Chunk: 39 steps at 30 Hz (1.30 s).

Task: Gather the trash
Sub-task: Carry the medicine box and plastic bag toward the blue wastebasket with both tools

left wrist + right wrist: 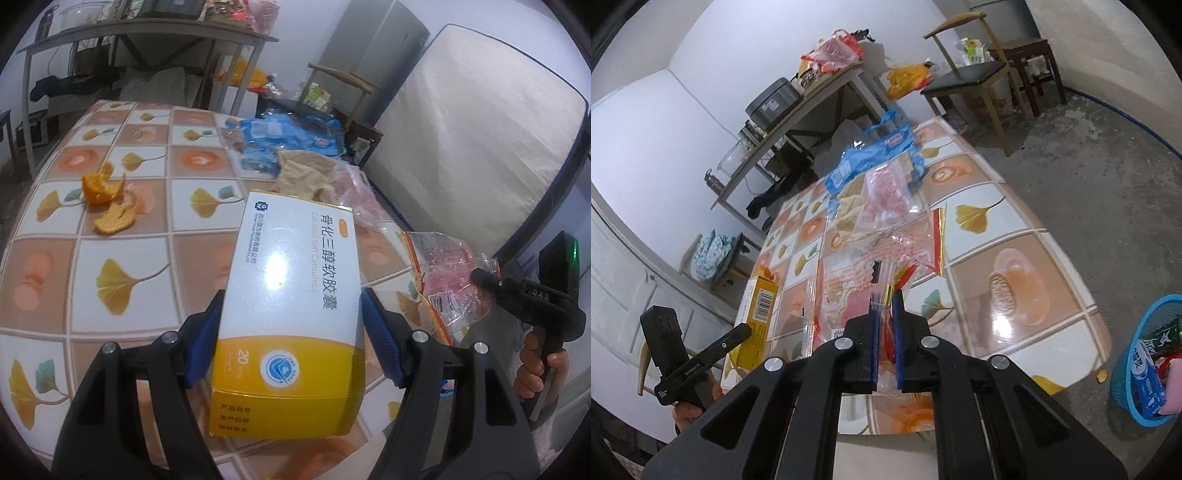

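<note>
Two items in hand | your left fingers (290, 332) clamp the medicine box (291, 295) | right fingers (885, 332) pinch the clear wrapper (860, 280) | basket (1126, 369) lower right partly filled | orange peel (107, 199), blue wrappers (291, 136) remain on the bench (110, 258)

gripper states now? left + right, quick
Left gripper: shut on the medicine box.
Right gripper: shut on the clear plastic wrapper.

Both wrist views angled down, close, sharing patterned table (122, 258)
</note>
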Each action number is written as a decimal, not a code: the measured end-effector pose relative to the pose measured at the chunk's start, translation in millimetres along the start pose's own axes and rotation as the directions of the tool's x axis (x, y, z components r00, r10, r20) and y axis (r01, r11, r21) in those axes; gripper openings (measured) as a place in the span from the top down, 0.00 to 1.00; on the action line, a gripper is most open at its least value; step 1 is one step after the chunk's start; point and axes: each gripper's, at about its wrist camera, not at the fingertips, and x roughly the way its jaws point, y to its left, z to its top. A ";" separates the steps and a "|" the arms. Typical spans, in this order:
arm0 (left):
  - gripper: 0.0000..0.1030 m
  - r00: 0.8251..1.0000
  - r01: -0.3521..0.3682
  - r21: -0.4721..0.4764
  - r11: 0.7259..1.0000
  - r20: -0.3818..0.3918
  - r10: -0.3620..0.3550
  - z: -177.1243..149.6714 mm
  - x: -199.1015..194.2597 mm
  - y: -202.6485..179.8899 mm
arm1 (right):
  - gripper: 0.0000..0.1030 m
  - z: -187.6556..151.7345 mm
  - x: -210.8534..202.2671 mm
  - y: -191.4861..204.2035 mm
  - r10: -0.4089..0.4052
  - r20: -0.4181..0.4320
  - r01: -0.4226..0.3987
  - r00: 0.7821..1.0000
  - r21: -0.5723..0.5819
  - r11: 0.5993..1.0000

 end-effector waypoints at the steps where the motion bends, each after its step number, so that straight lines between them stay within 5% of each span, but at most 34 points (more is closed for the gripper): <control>1: 0.34 1.000 0.006 0.004 1.000 0.001 -0.006 0.2 0.4 -3.2 | 0.93 -0.1 -6.0 -2.7 -0.007 0.012 0.007 1.000 0.004 1.000; 12: 0.34 0.993 0.116 0.097 0.989 -0.007 -0.116 13.1 16.9 -61.9 | 0.93 -4.5 -82.7 -43.5 -0.117 0.149 0.106 0.982 0.082 0.991; 23: 0.34 0.960 0.277 0.230 0.933 -0.089 -0.264 12.6 46.8 -166.2 | 0.93 -34.7 -167.4 -122.5 -0.294 0.257 0.228 0.921 0.258 0.939; 32: 0.34 0.883 0.453 0.307 0.837 -0.283 -0.374 -21.3 105.0 -287.4 | 0.93 -81.3 -213.0 -203.1 -0.461 0.273 0.322 0.845 0.429 0.844; 39: 0.34 0.809 0.513 0.272 0.814 -0.470 -0.352 -72.3 183.5 -354.3 | 0.93 -118.2 -218.0 -272.8 -0.618 0.199 0.442 0.760 0.539 0.717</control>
